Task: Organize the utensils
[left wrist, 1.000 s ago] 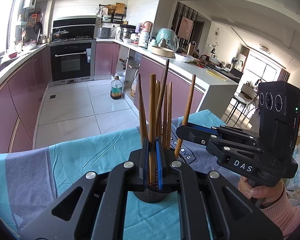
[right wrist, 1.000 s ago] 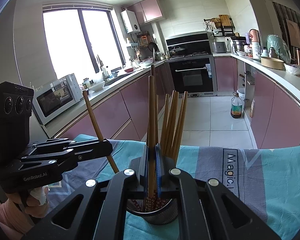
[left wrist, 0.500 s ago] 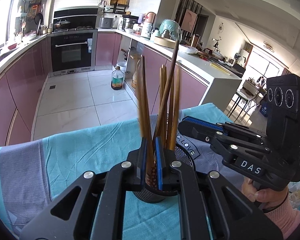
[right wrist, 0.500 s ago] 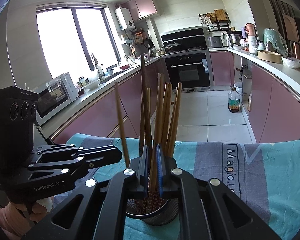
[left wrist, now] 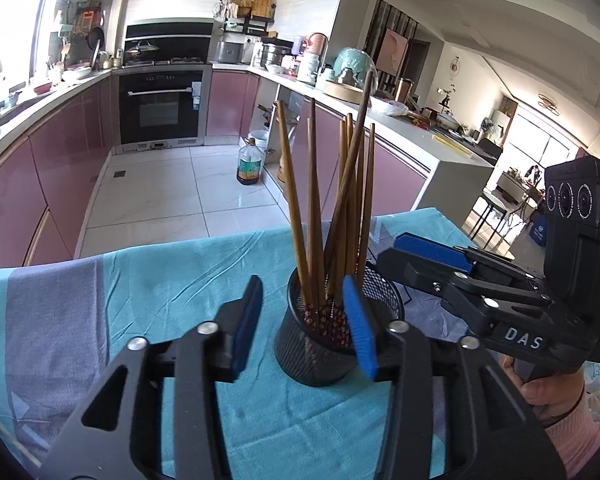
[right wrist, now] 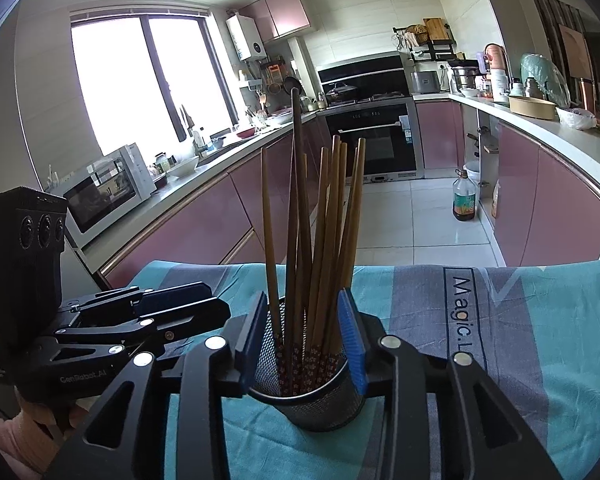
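Chopsticks [left wrist: 332, 216] all parked in the mesh holder [left wrist: 324, 344], job looked pretty much done.
Left gripper [left wrist: 306, 324] and right gripper [right wrist: 302, 338] were spread apart, empty, holder sat just ahead between them.

teal-and-grey cloth [left wrist: 172, 288] covers the table, mesh holder [left wrist: 320, 356] on it.

a teal and grey cloth [left wrist: 172, 280] printed "magic" covers the table. behind: pink cabinets [right wrist: 220, 216], a black built-in oven [left wrist: 160, 108], a white microwave [right wrist: 108, 192] by the window [right wrist: 148, 80], an oil bottle [left wrist: 249, 164] on the tiled floor [left wrist: 172, 184].
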Demonstrator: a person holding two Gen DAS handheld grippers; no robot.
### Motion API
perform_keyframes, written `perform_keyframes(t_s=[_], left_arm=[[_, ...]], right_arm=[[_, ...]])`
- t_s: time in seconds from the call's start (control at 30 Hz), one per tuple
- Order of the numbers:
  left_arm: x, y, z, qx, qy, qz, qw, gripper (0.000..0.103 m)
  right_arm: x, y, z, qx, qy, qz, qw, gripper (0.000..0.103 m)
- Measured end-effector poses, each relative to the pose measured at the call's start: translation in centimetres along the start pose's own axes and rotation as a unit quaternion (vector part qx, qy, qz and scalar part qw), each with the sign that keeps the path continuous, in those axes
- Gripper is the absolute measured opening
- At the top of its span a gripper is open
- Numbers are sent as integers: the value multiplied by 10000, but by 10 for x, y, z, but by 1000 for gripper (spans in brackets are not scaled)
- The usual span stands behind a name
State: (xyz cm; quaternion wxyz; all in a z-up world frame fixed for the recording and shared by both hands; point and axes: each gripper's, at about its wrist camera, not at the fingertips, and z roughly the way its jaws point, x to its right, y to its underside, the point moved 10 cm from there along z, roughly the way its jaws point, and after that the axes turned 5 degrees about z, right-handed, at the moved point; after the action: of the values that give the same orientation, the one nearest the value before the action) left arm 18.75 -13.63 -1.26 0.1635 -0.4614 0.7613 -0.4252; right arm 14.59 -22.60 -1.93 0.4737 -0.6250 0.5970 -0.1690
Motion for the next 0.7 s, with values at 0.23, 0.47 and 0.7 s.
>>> perform_keyframes(t_s=[0.23,0.47,0.7], left_arm=[[-13,12,-26,336,-516,-14,9981,85],[-33,26,-50,555,-1060,-108,9928,98],[-41,47,-72,698,-1352,-147,9882,98]], right_arm=[[-11,10,-15,211,209,-202,9994,71],[-12,21,-27,390,455,-310,9977,93],[-23,34,-39,597,593,-519,9951,96]])
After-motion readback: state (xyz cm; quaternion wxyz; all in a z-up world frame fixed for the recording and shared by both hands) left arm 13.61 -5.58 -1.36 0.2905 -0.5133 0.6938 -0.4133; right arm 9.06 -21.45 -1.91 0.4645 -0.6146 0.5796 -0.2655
